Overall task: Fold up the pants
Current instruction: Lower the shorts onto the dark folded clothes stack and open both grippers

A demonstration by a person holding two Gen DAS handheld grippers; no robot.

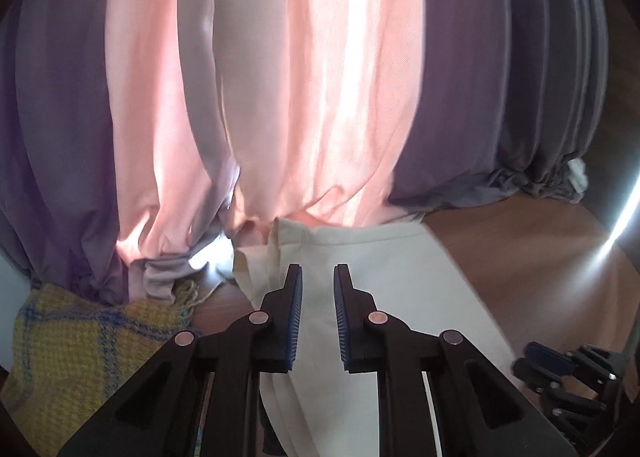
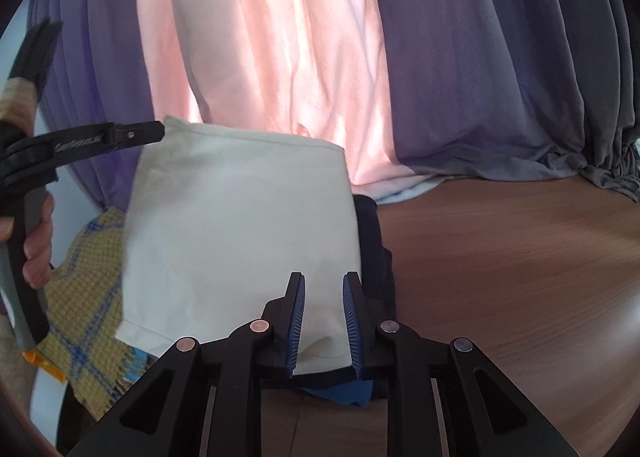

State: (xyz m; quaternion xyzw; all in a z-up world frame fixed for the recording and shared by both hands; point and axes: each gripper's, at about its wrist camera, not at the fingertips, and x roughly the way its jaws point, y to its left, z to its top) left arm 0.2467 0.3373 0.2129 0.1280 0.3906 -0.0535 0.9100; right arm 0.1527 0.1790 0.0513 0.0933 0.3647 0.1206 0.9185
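The cream pants (image 1: 372, 277) lie folded on the wooden table; in the right wrist view they (image 2: 240, 225) form a flat rectangle on top of a dark garment (image 2: 376, 241). My left gripper (image 1: 317, 277) is open just above the pants, near their far left corner, holding nothing. In the right wrist view it (image 2: 158, 131) reaches in from the left at that corner. My right gripper (image 2: 323, 285) is open over the pants' near right edge, empty. It also shows in the left wrist view (image 1: 544, 361) at lower right.
Pink and purple curtains (image 1: 280, 77) hang right behind the table (image 2: 500, 257). A yellow and blue woven cloth (image 1: 80, 341) lies left of the pants. A blue item (image 2: 340, 393) peeks from under the dark garment at the near edge.
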